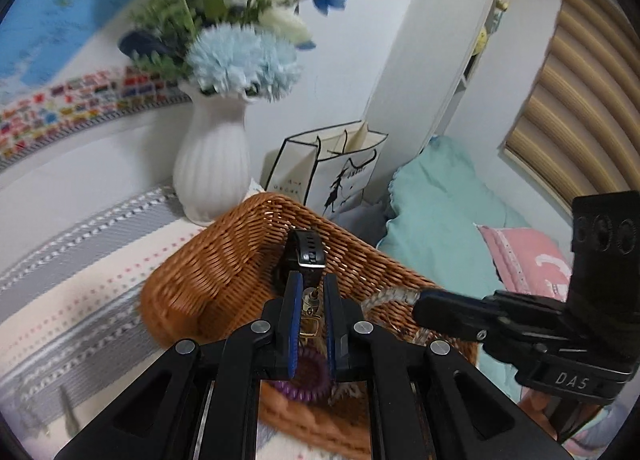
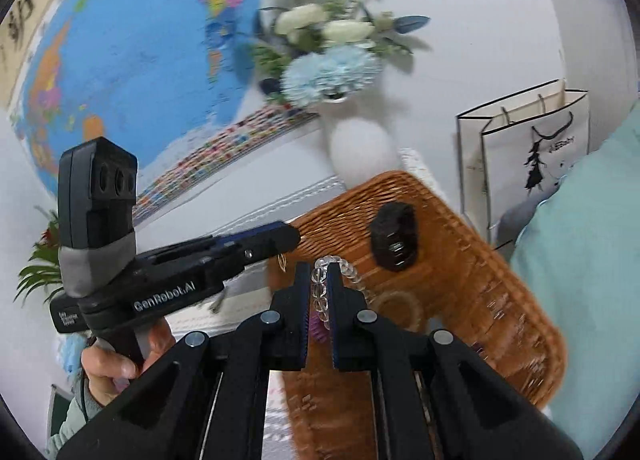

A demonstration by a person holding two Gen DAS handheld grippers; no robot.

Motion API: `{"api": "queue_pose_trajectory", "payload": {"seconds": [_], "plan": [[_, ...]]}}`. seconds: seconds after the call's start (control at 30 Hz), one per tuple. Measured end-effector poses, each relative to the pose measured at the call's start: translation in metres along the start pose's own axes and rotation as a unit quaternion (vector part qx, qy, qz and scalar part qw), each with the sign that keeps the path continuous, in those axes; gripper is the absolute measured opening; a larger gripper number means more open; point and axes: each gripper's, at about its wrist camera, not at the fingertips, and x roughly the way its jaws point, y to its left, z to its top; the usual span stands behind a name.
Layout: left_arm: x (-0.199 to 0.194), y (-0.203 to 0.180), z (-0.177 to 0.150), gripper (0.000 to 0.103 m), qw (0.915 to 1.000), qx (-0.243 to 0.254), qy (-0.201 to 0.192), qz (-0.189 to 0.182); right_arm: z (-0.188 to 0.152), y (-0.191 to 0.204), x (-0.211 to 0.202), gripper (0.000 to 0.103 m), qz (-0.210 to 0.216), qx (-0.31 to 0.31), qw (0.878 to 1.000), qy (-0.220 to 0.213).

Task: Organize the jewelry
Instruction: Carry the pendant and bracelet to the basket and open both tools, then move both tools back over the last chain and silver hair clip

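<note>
Left wrist view: the left gripper (image 1: 307,292) hangs over the wicker basket (image 1: 224,260), its jaws nearly closed on a small gold earring or pendant (image 1: 310,300); I cannot tell exactly which. A black watch (image 1: 306,250) and a purple coil tie (image 1: 308,380) lie in the basket beneath.

Right wrist view: the right gripper (image 2: 319,280) has its jaws pinched on a clear bead bracelet (image 2: 320,292), which loops out above the same basket.

Both pieces look carried to the drop spot. Next, I judge, each should be lowered inside the rim and released, clear of the watch.
</note>
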Motion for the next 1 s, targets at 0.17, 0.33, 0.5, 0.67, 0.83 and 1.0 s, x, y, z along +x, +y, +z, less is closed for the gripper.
{"api": "queue_pose_trajectory", "payload": {"seconds": [0.17,0.33,0.5,0.67,0.83,1.0], "plan": [[0.021,0.01,0.004,0.01,0.9999,-0.006,0.0,-0.012,0.012,-0.019,0.013,0.009,-0.037,0.003,0.999,0.005],[0.024,0.021,0.006,0.018,0.9992,-0.024,-0.004,-0.033,0.016,-0.038,0.026,0.013,-0.045,0.034,0.998,0.021],[0.002,0.028,0.0,0.055,0.9987,-0.039,-0.018,-0.027,0.014,-0.048,0.02,0.028,-0.031,0.058,0.998,0.017],[-0.03,0.037,-0.007,0.055,0.9981,-0.05,-0.027,-0.023,0.012,-0.033,0.007,0.034,-0.013,0.054,0.998,0.004],[-0.082,0.051,-0.02,0.055,0.9972,-0.052,-0.051,0.013,0.01,0.002,-0.001,0.035,0.005,0.028,1.0,0.002],[-0.154,0.072,-0.04,0.055,0.9925,-0.051,-0.09,0.065,0.007,0.047,0.002,0.035,0.022,-0.013,1.0,0.009]]}}
